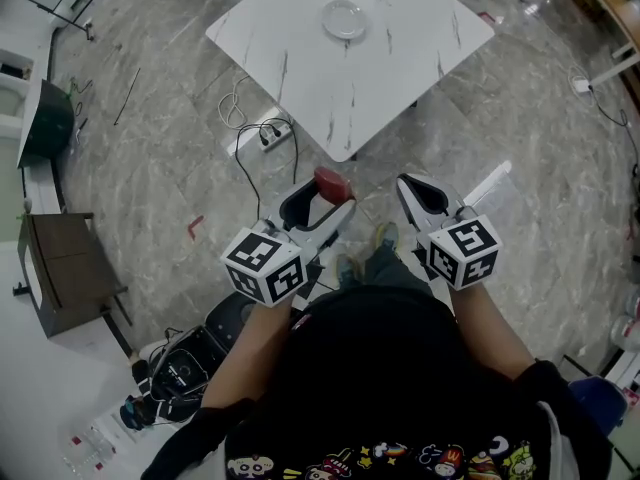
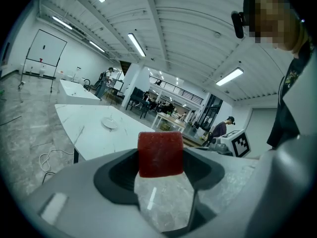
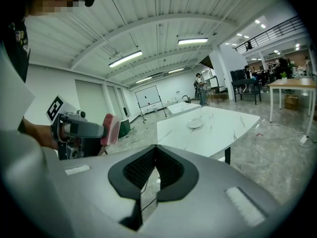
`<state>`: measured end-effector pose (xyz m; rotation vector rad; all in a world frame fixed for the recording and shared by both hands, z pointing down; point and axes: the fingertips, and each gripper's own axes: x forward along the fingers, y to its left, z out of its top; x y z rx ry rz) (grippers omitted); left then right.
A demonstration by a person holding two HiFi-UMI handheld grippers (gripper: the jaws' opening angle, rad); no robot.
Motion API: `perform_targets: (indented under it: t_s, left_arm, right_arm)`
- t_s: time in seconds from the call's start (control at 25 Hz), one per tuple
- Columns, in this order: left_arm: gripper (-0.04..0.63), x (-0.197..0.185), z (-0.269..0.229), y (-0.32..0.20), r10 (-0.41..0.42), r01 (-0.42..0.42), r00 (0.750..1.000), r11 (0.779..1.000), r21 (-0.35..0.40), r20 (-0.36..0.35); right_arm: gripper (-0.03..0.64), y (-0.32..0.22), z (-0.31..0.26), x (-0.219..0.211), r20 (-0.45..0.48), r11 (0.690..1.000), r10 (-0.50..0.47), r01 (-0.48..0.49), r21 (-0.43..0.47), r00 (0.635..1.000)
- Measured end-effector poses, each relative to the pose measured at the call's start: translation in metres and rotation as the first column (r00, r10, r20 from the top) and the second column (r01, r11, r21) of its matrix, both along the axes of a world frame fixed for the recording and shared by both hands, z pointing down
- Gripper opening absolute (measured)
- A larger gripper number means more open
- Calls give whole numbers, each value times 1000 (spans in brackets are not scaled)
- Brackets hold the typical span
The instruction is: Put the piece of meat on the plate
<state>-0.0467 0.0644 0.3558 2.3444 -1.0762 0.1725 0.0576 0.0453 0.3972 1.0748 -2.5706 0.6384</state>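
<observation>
The piece of meat (image 1: 331, 181) is a red block, and my left gripper (image 1: 322, 192) is shut on it, held above the floor in front of the person. In the left gripper view the meat (image 2: 160, 154) stands between the jaws. The small white plate (image 1: 344, 19) lies on the white marble table (image 1: 300, 58), well ahead of both grippers; it also shows in both gripper views as the plate (image 2: 110, 123) and the plate (image 3: 194, 124). My right gripper (image 1: 411, 188) is beside the left one, shut and holding nothing, its jaws meeting in the right gripper view (image 3: 154, 150).
A power strip with cables (image 1: 272, 134) lies on the floor at the table's near corner. A dark cabinet (image 1: 62, 268) stands at the left and a black bag (image 1: 180, 368) sits near the person's feet. Other tables (image 3: 292, 83) and people (image 2: 220, 129) are far off.
</observation>
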Motion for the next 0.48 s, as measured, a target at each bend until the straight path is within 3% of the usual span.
perform_targets:
  t_s: [0.48]
  left_arm:
    - [276, 32, 2, -48, -31, 31, 999, 999, -13, 28]
  right_arm:
    - [26, -50, 6, 31, 42, 1000, -22, 22, -5, 999]
